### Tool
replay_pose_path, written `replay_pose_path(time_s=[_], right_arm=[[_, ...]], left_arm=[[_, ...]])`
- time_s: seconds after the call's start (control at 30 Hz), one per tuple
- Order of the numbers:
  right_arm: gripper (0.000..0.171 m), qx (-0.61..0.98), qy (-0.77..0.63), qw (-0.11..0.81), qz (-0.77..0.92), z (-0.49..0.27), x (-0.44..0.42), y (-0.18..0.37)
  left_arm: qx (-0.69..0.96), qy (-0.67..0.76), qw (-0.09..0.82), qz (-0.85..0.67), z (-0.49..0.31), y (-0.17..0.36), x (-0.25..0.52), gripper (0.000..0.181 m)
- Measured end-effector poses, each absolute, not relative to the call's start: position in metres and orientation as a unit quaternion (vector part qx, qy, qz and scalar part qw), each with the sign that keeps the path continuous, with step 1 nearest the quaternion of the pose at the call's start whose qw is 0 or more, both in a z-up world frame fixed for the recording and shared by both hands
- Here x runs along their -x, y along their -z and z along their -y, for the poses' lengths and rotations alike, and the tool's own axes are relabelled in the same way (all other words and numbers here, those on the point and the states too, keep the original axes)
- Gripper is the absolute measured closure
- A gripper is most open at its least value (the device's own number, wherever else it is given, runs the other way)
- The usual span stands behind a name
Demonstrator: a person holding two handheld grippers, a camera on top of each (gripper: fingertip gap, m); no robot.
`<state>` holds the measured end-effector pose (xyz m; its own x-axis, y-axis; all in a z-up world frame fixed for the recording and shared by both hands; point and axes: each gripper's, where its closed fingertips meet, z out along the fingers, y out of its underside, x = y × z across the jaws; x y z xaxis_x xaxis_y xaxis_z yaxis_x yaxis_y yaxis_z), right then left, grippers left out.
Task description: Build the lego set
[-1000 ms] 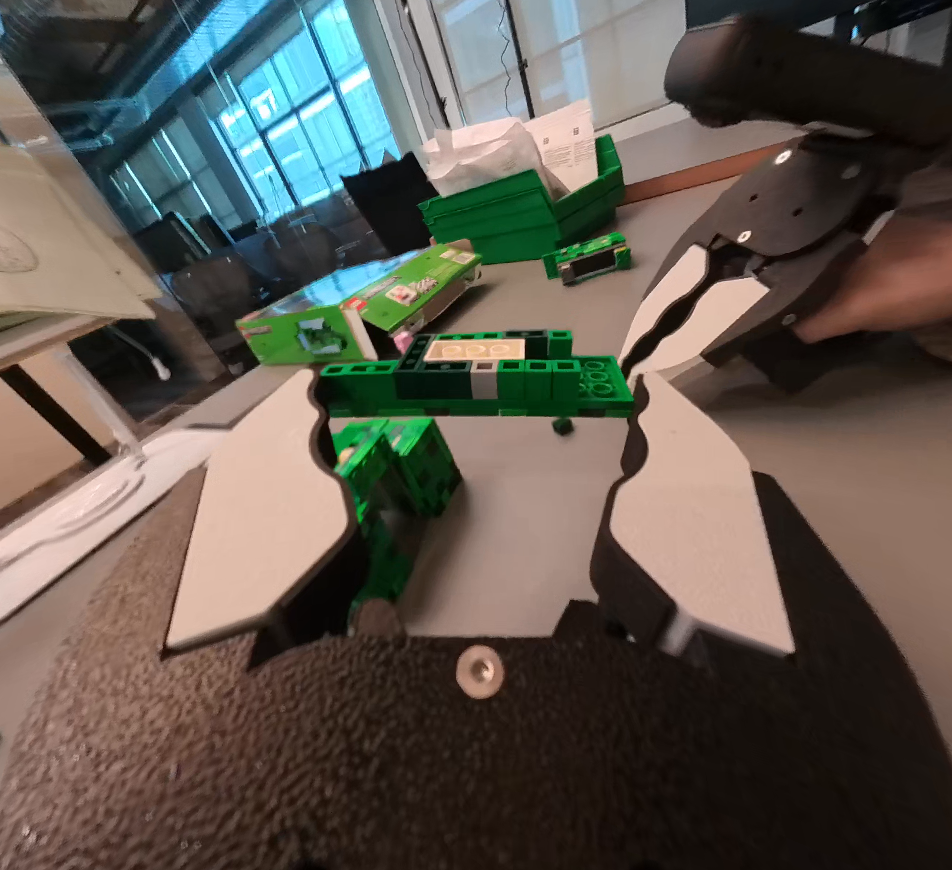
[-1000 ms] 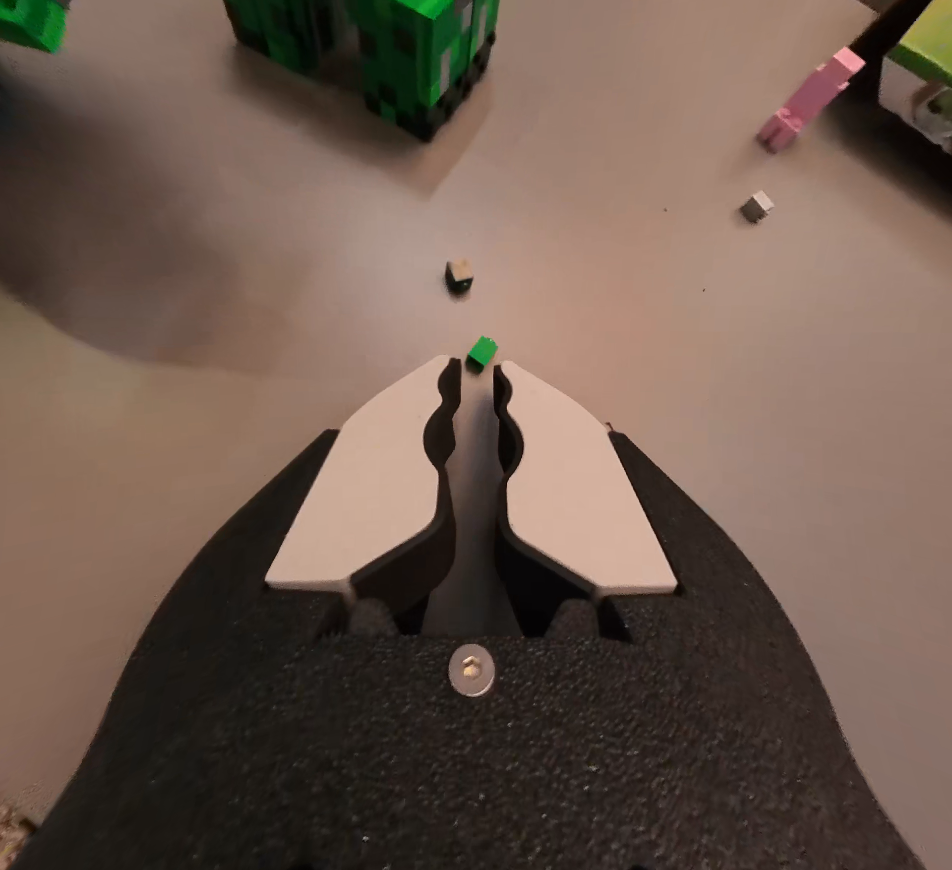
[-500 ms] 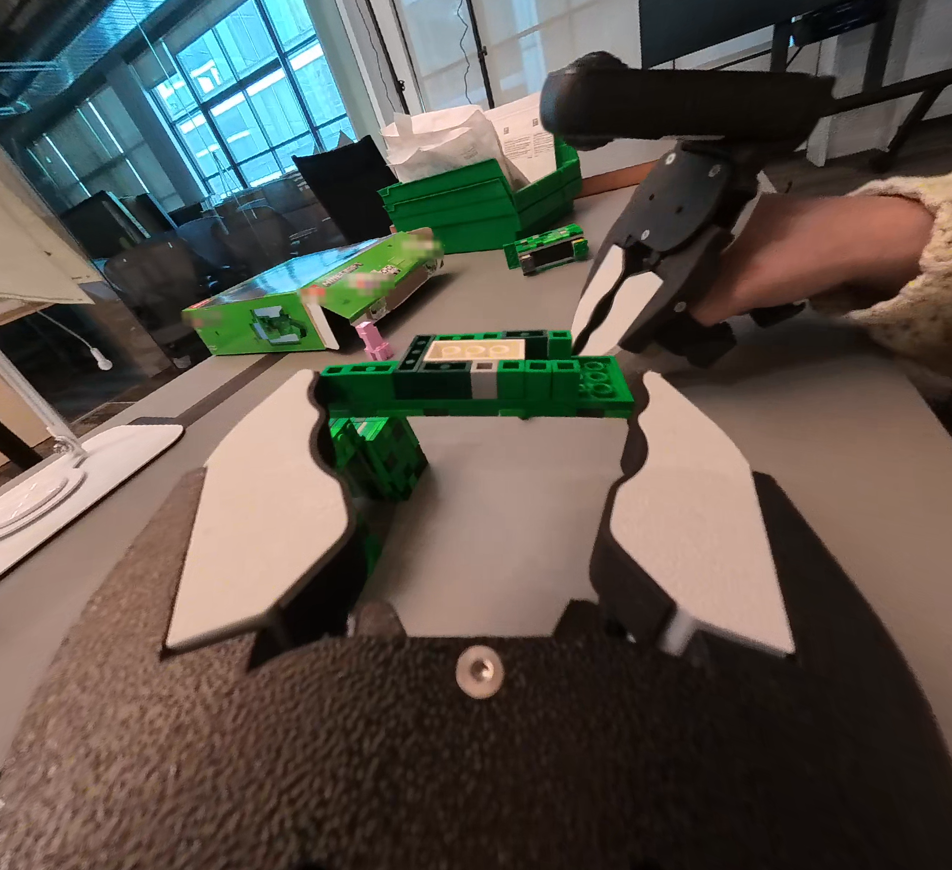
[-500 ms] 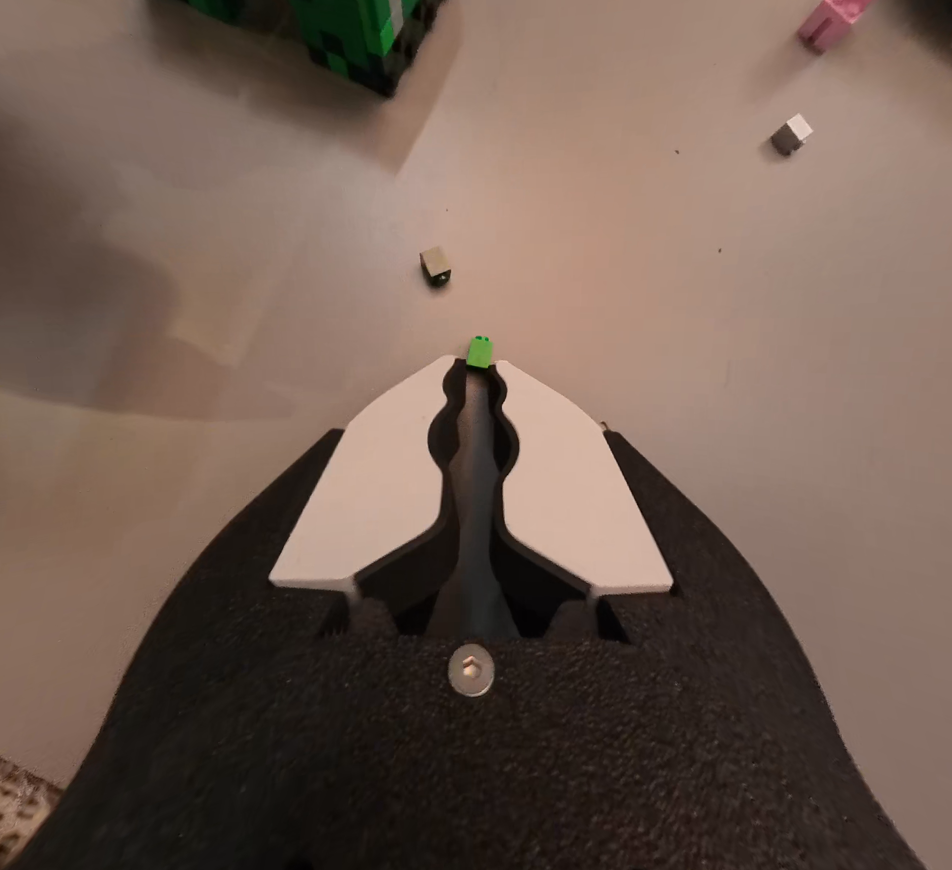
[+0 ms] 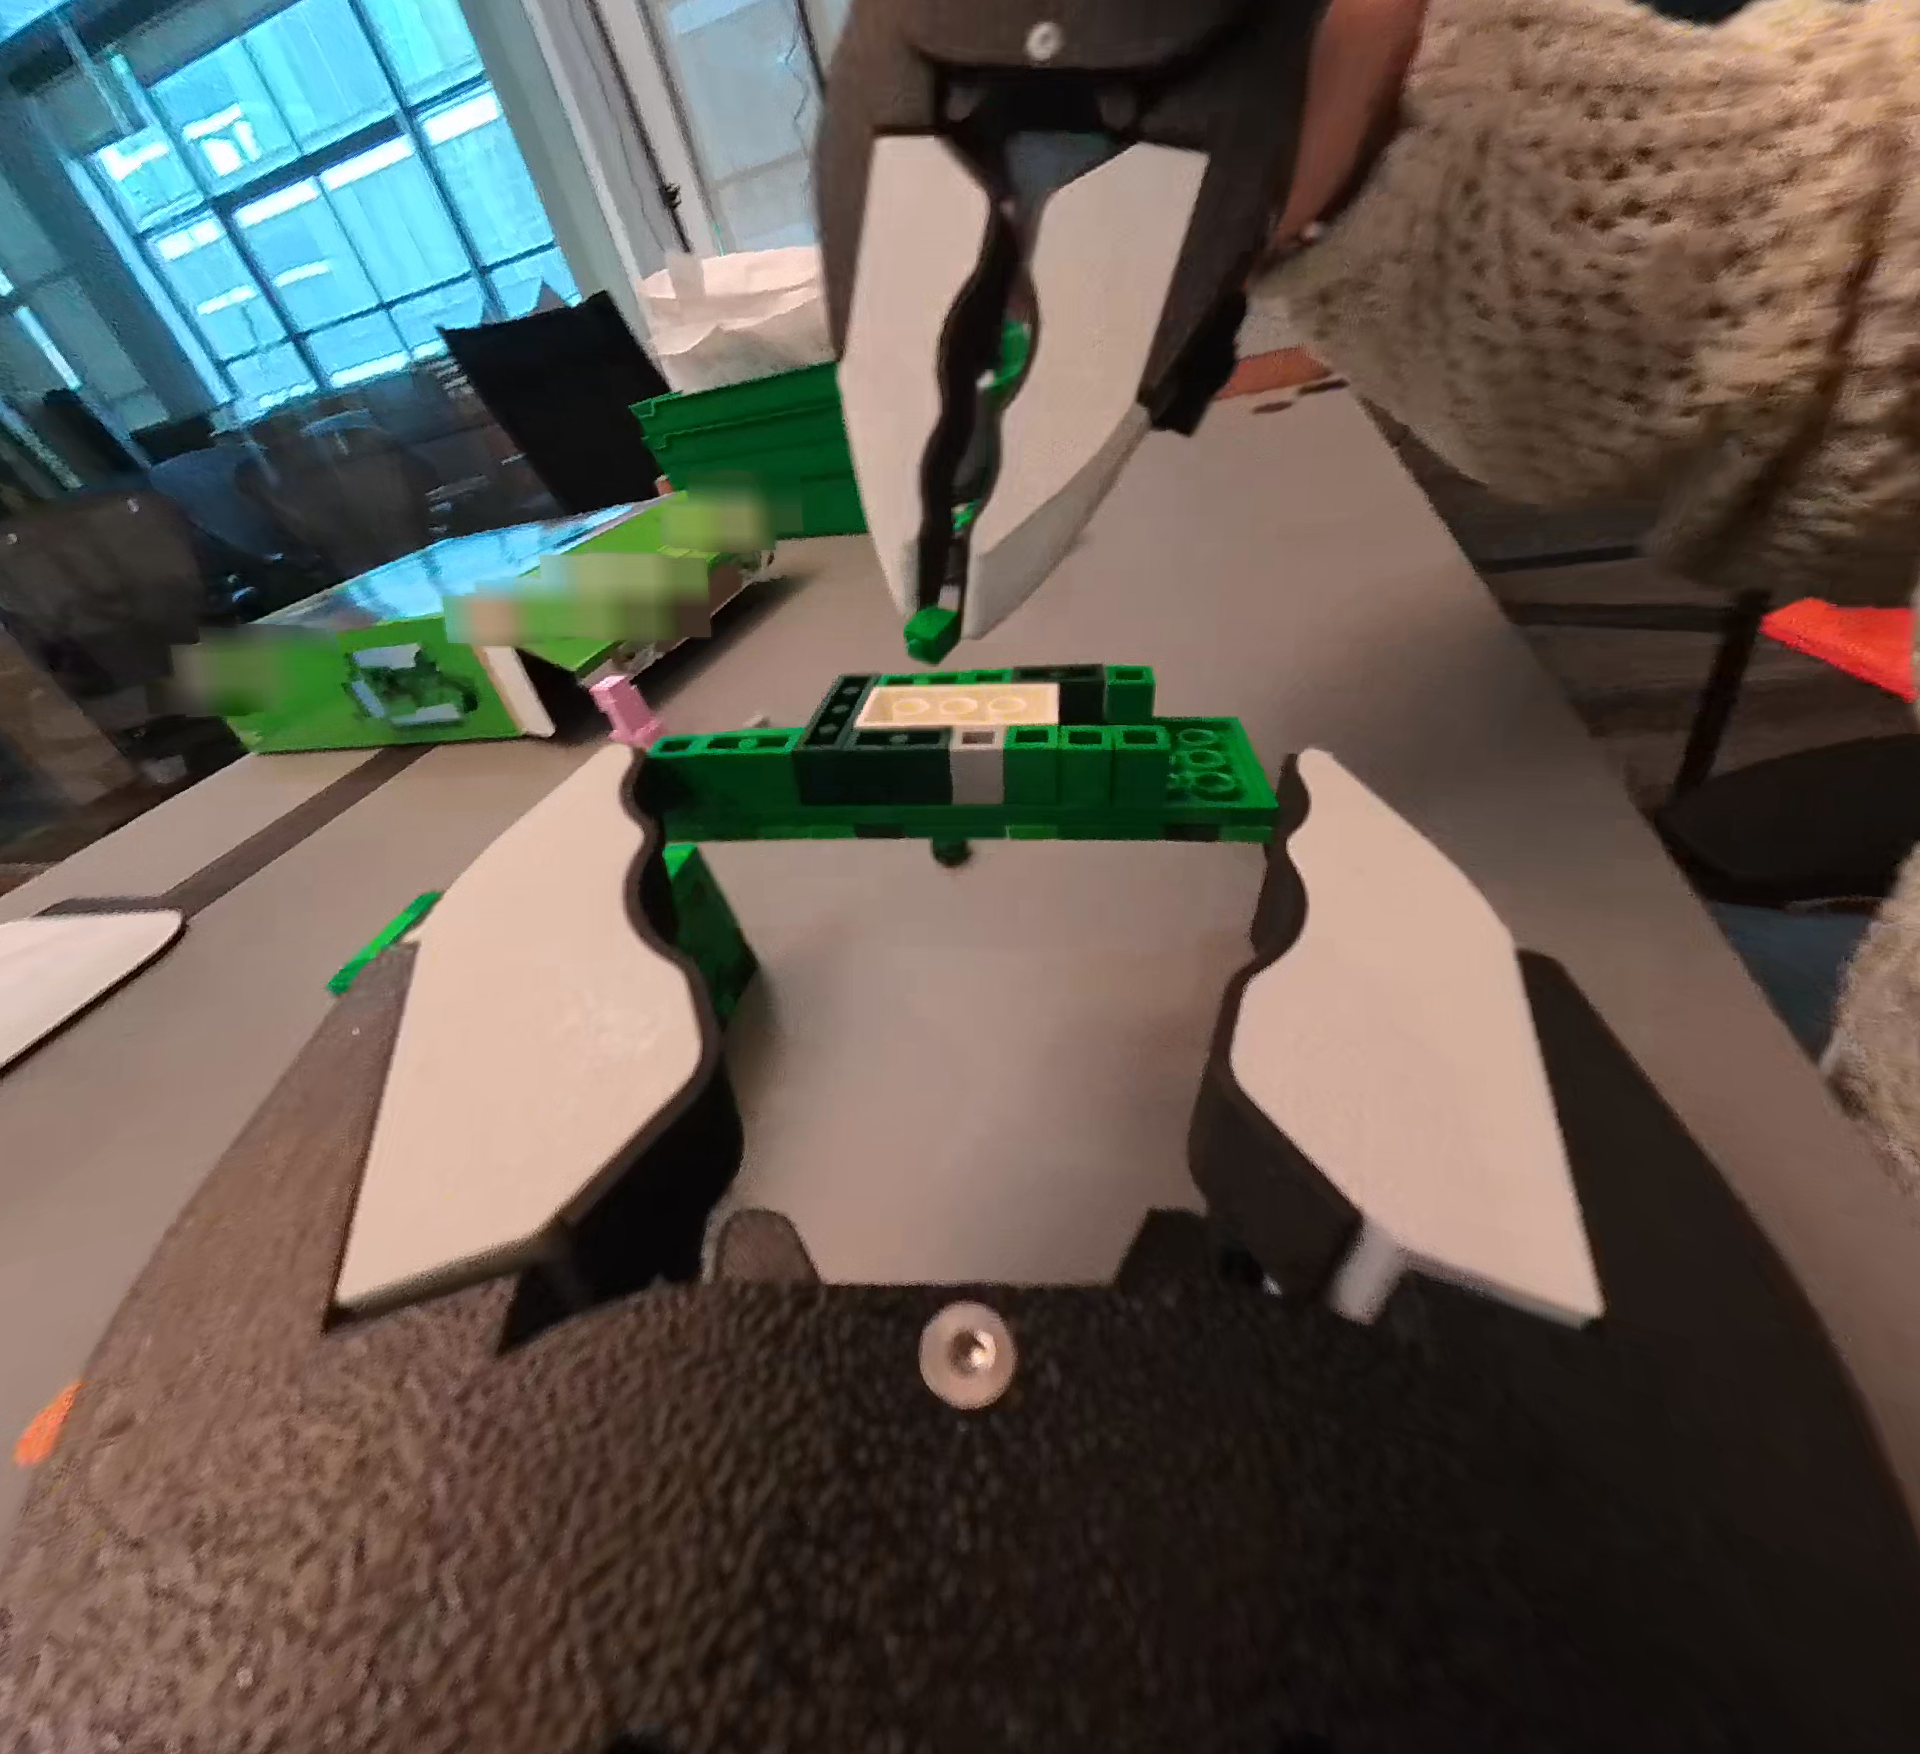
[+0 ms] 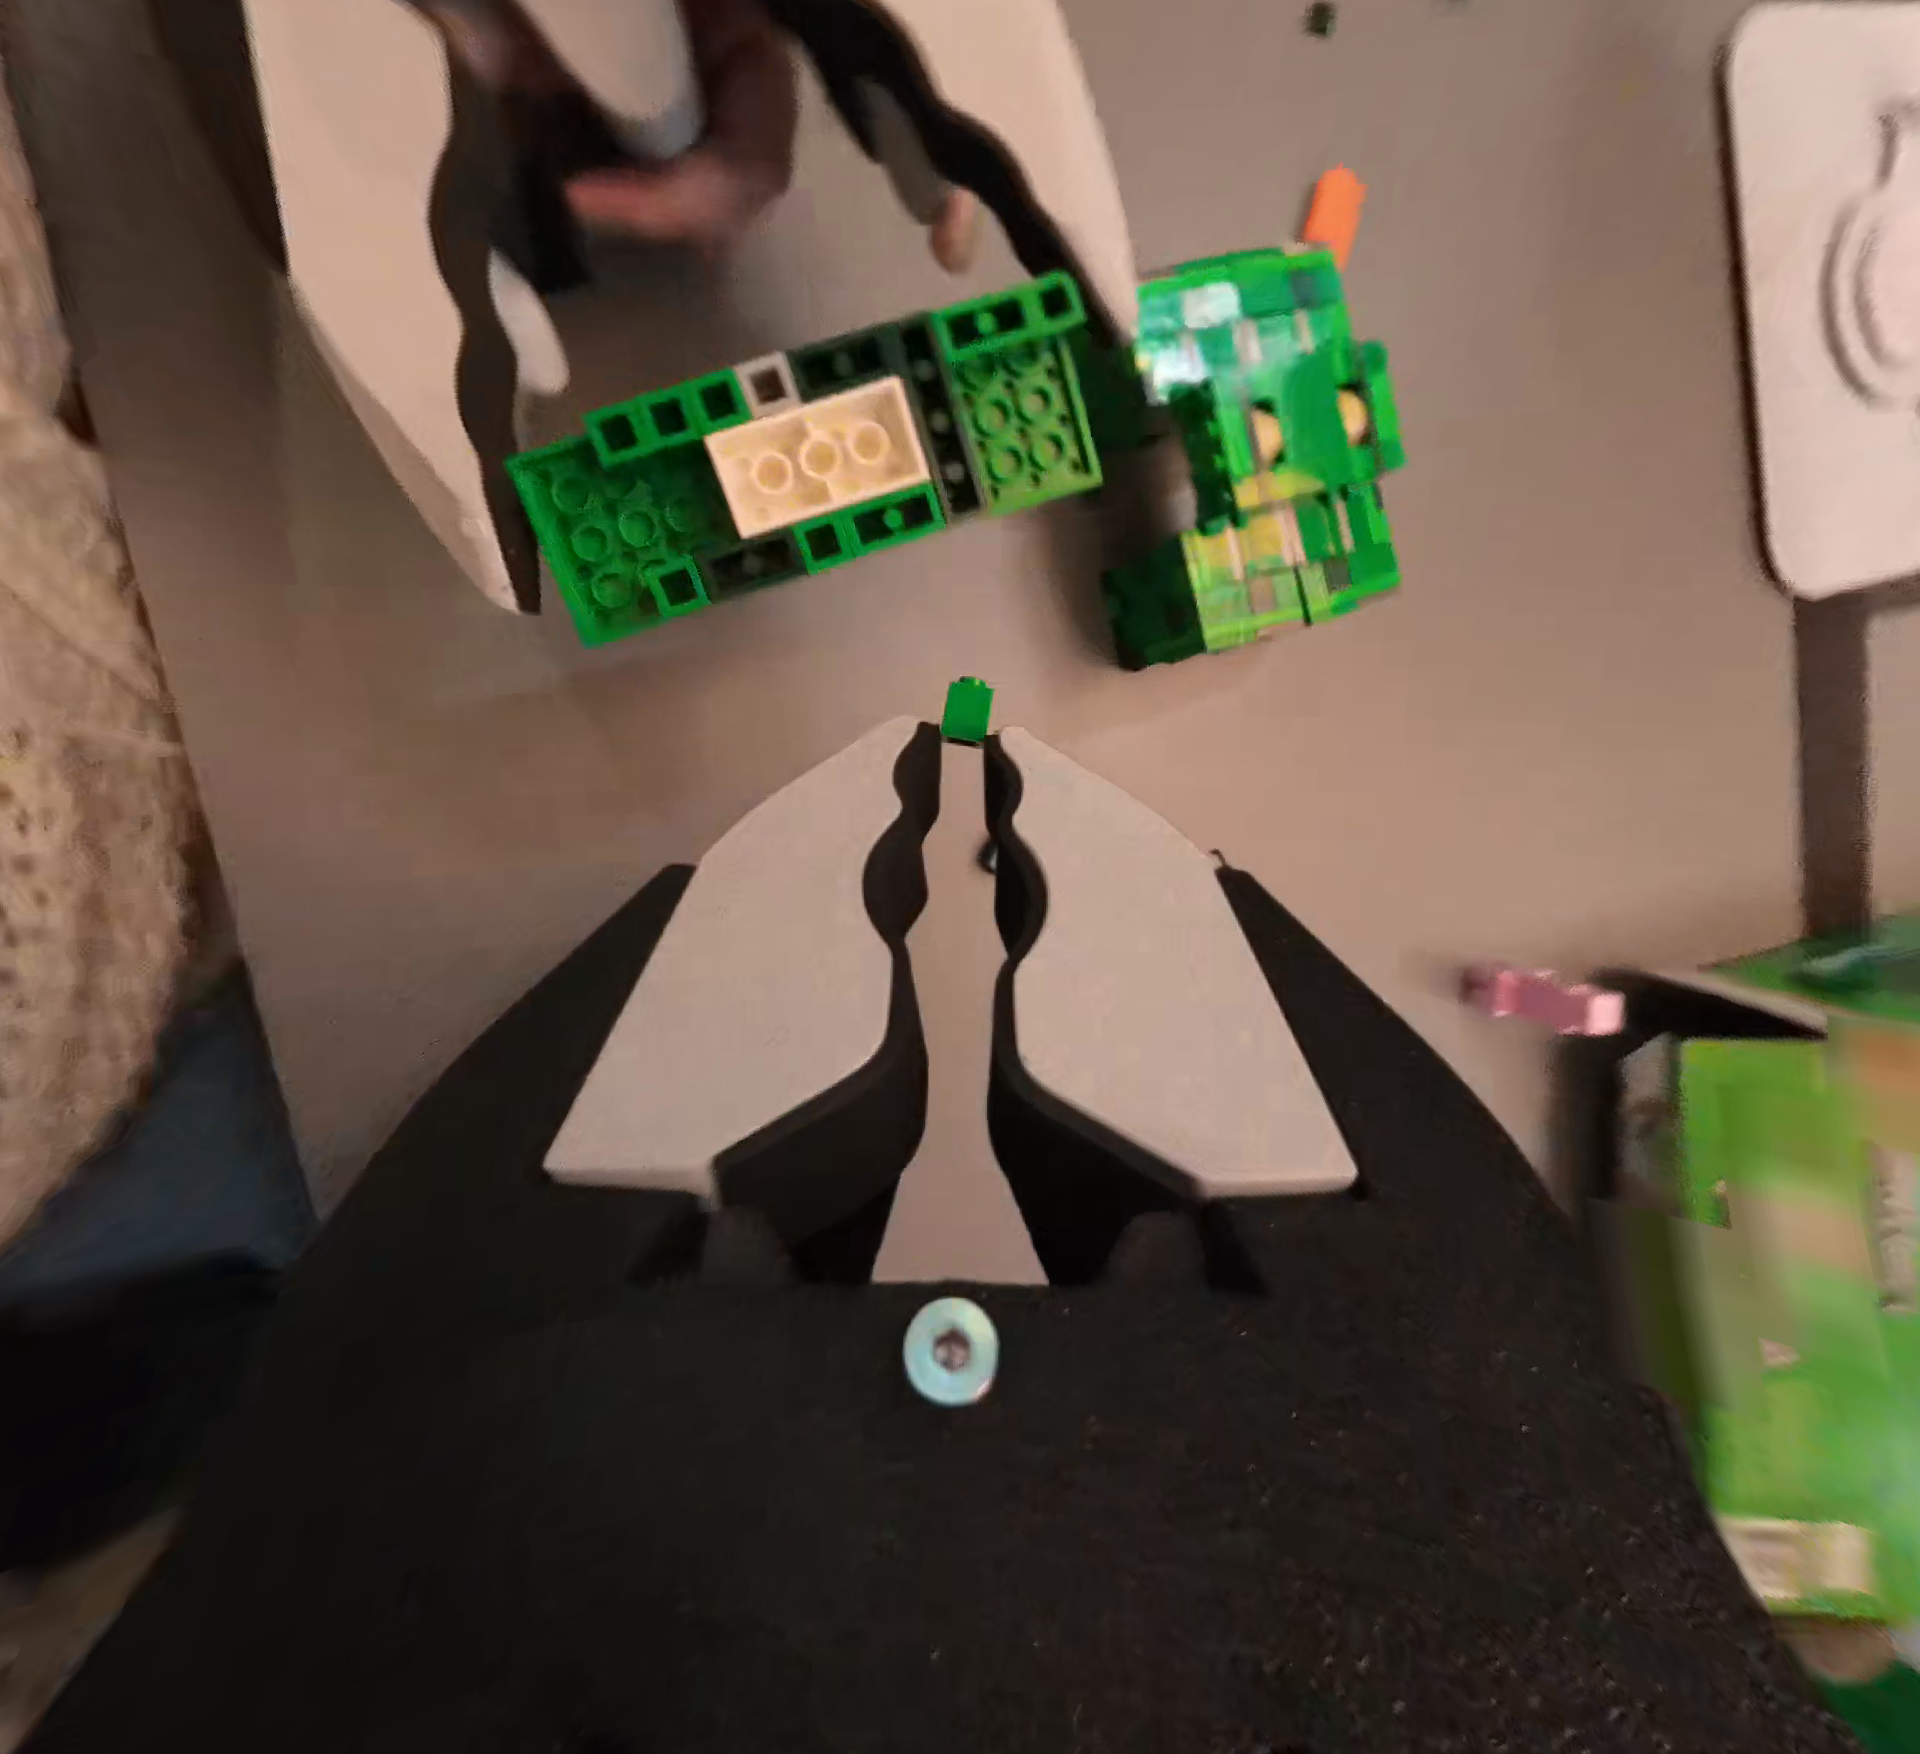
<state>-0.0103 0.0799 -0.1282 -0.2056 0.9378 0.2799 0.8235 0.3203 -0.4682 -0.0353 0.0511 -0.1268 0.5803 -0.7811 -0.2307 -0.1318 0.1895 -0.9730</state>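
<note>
Spanning left gripper [image 5: 961, 800], flat green lego assembly [image 5: 961, 759], cream centre brick [image 5: 956, 705]

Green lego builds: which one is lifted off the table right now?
The flat green plate assembly with the cream brick on top, clamped end to end in the left tool. The blocky green figure stands on the table beside it.

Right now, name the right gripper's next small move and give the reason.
Probably lower the right gripper a little: it pinches the small green brick just above the green assembly, which the left gripper clamps by its ends, clear of the table.
</note>
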Motion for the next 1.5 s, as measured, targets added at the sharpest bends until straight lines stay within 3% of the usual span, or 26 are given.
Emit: replay_pose_path(time_s=[0.13,0.37,1.23,1.5], right_arm=[[0.164,0.535,-0.063,0.246,0.806,-0.078,0.011,0.124],[0.164,0.521,-0.048,0.13,0.842,-0.053,0.003,0.136],[0.164,0.494,-0.045,0.137,0.858,-0.047,0.014,0.123],[0.164,0.481,-0.056,0.095,0.87,-0.036,0.016,0.117]], left_arm=[[0.569,0.237,0.661,-0.429,-0.039,0.131,0.026,0.071],[0.548,0.231,0.659,-0.46,-0.027,0.134,0.019,0.072],[0.532,0.231,0.65,-0.491,-0.022,0.141,0.013,0.072],[0.508,0.226,0.661,-0.504,-0.017,0.141,0.01,0.072]])
